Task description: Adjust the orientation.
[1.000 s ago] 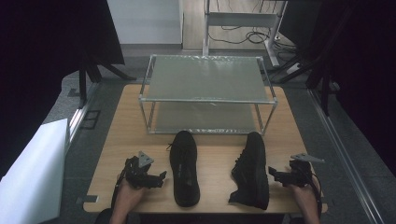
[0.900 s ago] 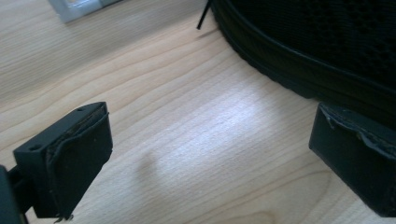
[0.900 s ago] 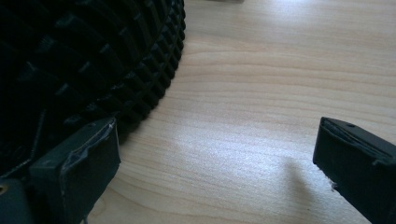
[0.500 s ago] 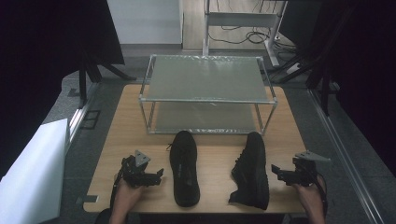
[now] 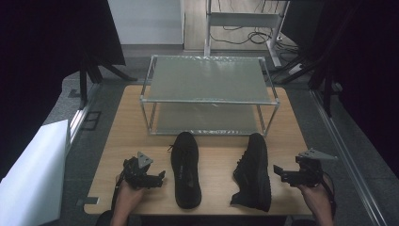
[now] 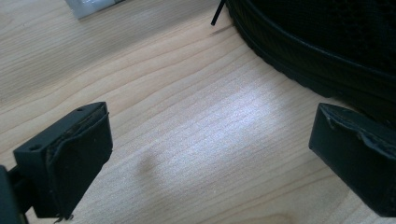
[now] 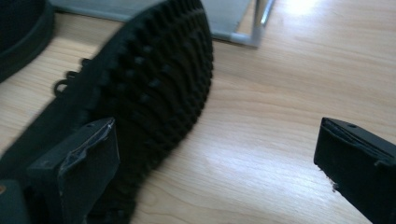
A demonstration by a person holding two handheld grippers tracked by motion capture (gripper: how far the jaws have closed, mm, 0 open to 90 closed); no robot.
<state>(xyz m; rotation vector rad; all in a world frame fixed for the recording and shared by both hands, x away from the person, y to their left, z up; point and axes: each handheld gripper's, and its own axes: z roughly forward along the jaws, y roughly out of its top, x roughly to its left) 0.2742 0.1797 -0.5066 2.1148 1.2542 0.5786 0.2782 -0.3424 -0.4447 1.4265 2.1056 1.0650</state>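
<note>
**Two black shoes between two open grippers**

On the wooden worktop (image 5: 117, 136), two black shoes lie side by side in front of a metal rack (image 5: 209, 92) with two glass shelves. In the high view the left shoe (image 5: 186, 169) stands upright on its sole near the 6 o'clock edge, with its toe pointing to 12 o'clock, toward the rack. The right shoe (image 5: 253, 172) lies tipped on its side at about 5 o'clock; in the right gripper view its knobbed sole (image 7: 154, 84) faces the camera.

The left gripper (image 5: 157, 178) is held in a hand (image 5: 126, 197) at about 7 o'clock, just beside the left shoe and not touching it. In the left gripper view its jaws stand wide apart over bare wood, with nothing between them, and the edge of the shoe's sole (image 6: 299, 65) runs across at 1 o'clock.

The right gripper (image 5: 278, 172) is held at about 4 o'clock, just beside the tipped shoe. Its jaws are also wide and hold nothing. In its own view one jaw stands in front of the sole; whether it touches the shoe is probably not possible to tell from this angle.

A white panel (image 5: 30, 174) stands off the worktop at 8 o'clock.
</note>
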